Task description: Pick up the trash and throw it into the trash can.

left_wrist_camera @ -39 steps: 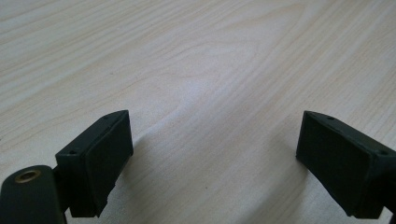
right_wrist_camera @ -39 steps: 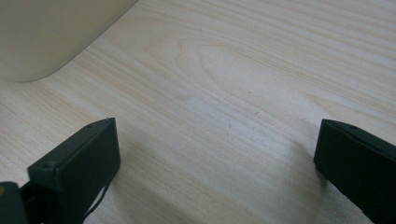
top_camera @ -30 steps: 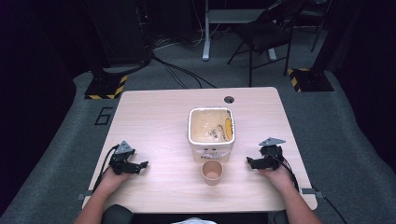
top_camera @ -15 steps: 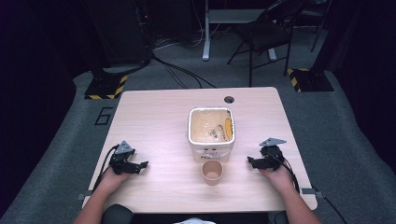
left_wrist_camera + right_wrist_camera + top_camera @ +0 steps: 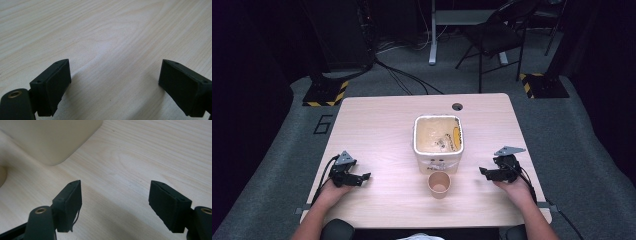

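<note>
A large number "6" (image 5: 323, 124) is marked on the grey floor (image 5: 277, 165) just beside the left edge of the table (image 5: 377, 130); the print on the white tub (image 5: 438, 161) is too small to read.

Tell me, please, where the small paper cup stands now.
In the high view, the paper cup stands upright at the table's near middle, just in front of the square white tub, between the two tongs.

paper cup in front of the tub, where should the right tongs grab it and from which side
Probably the paper cup by its side wall just below the rim, coming in level from its right, where the open right tongs already sit. It stands upright, mouth up, and the tub blocks its far side.
</note>
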Demonstrator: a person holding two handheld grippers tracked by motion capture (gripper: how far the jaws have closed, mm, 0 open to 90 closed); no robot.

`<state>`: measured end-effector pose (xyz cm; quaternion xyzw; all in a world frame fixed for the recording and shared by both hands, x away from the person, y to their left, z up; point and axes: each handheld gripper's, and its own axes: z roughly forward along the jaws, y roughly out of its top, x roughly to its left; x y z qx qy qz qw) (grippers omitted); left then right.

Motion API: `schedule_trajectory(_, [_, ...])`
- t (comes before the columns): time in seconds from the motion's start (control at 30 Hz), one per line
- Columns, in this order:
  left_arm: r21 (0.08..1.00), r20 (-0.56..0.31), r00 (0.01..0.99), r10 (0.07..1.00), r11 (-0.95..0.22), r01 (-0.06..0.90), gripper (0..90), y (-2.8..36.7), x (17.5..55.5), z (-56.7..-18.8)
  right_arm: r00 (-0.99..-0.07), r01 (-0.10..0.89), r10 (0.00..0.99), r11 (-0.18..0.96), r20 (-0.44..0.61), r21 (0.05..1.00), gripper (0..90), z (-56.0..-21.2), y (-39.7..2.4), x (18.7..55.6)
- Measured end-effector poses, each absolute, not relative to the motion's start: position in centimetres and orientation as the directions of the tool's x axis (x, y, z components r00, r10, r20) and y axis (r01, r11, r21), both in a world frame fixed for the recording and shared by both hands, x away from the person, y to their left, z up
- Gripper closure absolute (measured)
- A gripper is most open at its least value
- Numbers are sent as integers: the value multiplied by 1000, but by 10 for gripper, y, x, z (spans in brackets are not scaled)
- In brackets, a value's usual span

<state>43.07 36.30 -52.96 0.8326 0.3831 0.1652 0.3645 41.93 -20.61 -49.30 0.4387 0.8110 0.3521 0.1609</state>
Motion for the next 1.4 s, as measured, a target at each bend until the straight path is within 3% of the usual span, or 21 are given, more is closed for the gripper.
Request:
schedule_trajectory(0.37, [734, -4, 652, 758, -440, 517, 106, 363, 431, -530, -662, 511, 749, 441, 11, 738, 315, -475, -207, 404])
schedule_trajectory(0.73, [735, -7, 649, 761, -437, 519, 106, 363, 430, -530, -710, 461, 704, 443, 20, 769, 323, -451, -198, 391])
schedule_trajectory(1.0, [734, -7, 649, 761, -437, 520, 106, 363, 430, -530, -756, 424, 652, 426, 54, 799, 214, -433, -185, 382])
schedule_trajectory(1.4, [736, -6, 648, 761, -436, 519, 106, 363, 430, -530, -850, 357, 522, 464, 76, 810, 155, -436, -150, 374])
